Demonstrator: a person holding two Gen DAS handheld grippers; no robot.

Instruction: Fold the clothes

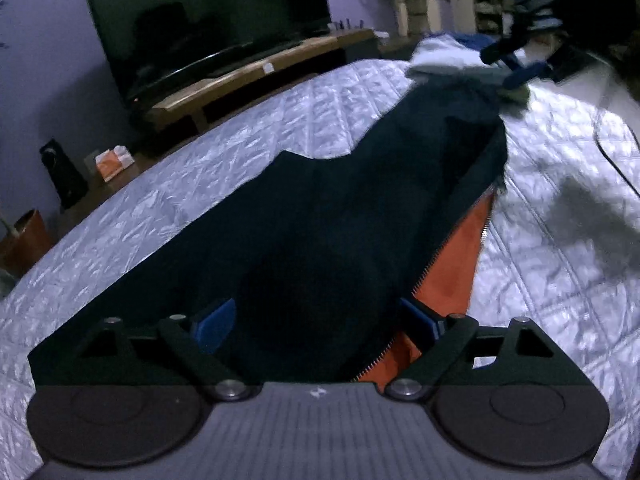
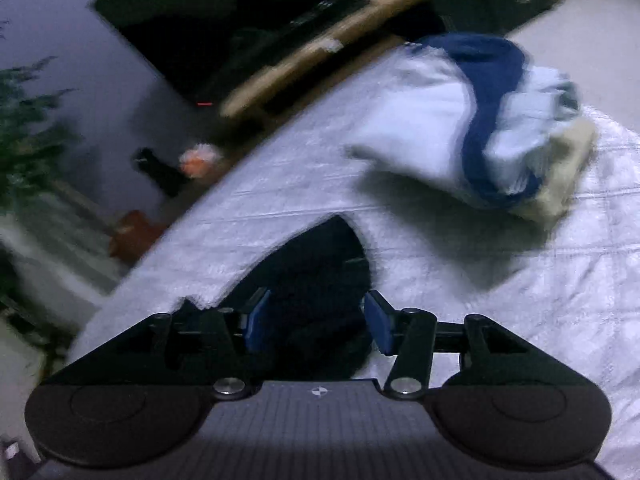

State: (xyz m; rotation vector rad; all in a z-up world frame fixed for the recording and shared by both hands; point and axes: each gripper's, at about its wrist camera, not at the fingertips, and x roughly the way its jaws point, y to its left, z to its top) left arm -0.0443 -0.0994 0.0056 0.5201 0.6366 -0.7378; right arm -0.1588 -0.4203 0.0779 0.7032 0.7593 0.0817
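Apparently mid-fold: dark jacket [image 1: 320,216] with orange lining [image 1: 452,276] lies along bed [image 1: 200,200], stretched between both tools. Left hand-held gripper [image 1: 320,320] at near end, fingers spread wide with fabric between; whether it truly grips, cannot tell. Right hand-held gripper [image 2: 316,320] at far end, fingers likewise spread about dark cloth; blurred, grip uncertain. Pile of white and blue clothes [image 2: 472,128] beyond, far right. Next move likely: carry one end over other, keep zipper edge aligned.

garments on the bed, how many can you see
About 3: a dark jacket spread before the left gripper, and a white-and-blue garment on a cream one at the far end; the pile may hide more.
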